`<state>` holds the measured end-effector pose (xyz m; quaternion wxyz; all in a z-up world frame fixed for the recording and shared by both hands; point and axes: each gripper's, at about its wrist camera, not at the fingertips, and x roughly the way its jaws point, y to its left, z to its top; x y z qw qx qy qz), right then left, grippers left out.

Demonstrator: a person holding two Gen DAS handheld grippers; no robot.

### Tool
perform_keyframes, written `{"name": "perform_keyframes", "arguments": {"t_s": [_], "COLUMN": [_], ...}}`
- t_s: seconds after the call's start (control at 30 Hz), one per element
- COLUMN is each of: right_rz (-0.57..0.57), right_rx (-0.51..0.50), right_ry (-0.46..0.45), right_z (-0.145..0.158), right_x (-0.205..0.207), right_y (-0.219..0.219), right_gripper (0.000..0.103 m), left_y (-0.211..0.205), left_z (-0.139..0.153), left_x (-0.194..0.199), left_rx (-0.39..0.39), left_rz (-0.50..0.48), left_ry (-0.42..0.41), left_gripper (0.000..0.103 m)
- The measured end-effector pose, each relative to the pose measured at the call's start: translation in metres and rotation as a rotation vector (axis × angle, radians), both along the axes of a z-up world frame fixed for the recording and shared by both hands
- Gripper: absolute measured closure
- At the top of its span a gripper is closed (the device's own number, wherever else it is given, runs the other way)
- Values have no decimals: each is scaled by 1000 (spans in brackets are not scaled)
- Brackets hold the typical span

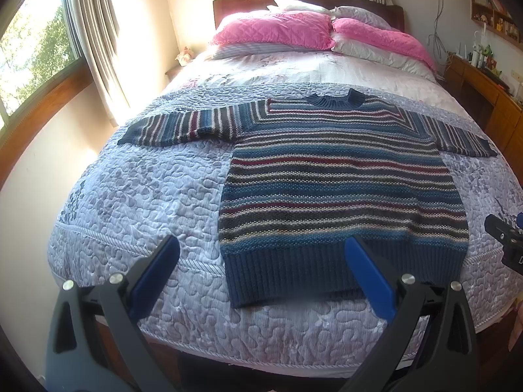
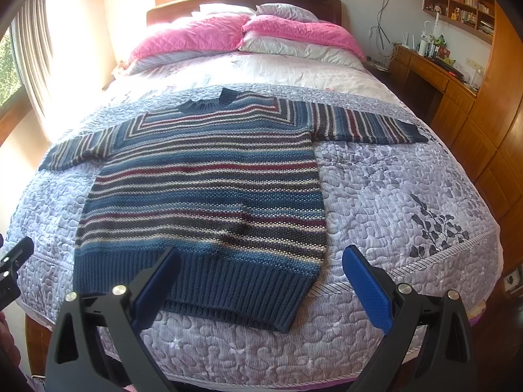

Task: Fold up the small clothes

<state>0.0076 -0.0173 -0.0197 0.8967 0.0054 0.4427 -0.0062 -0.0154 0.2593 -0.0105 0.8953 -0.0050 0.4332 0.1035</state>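
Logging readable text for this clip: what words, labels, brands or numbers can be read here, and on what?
None can be read.
Books on the wall shelf: spines too small and blurred.
Right gripper body: a partial white mark, cut off at the edge.
Sweater: no label showing.

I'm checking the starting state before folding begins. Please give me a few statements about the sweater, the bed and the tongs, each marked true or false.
1. The blue striped knitted sweater lies flat with both sleeves spread out. True.
2. The left tongs are clamped on the sweater's hem. False: they are open and hold nothing.
3. The sweater rests on a lilac quilted bedspread. True.
4. The right tongs are open. True.
5. The pink quilted pillows lie on top of the sweater. False: they sit at the head of the bed, apart from it.
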Motion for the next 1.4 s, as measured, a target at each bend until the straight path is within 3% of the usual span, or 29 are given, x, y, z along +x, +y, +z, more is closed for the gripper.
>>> {"name": "perform_keyframes", "arguments": {"t_s": [1.2,1.4], "right_rz": [0,47], "right_rx": [0,75], "right_ry": [15,-28], "right_z": [-11,-22], "right_x": [13,27], "right_y": [-7,-20], "right_gripper": [4,4], "left_y": [-3,-6], "left_z": [-10,-27], "left_x": [10,27], "left_rx": [9,-22], "left_rz": [-1,-18], "left_ry": [21,57], "left_gripper": [3,3]}}
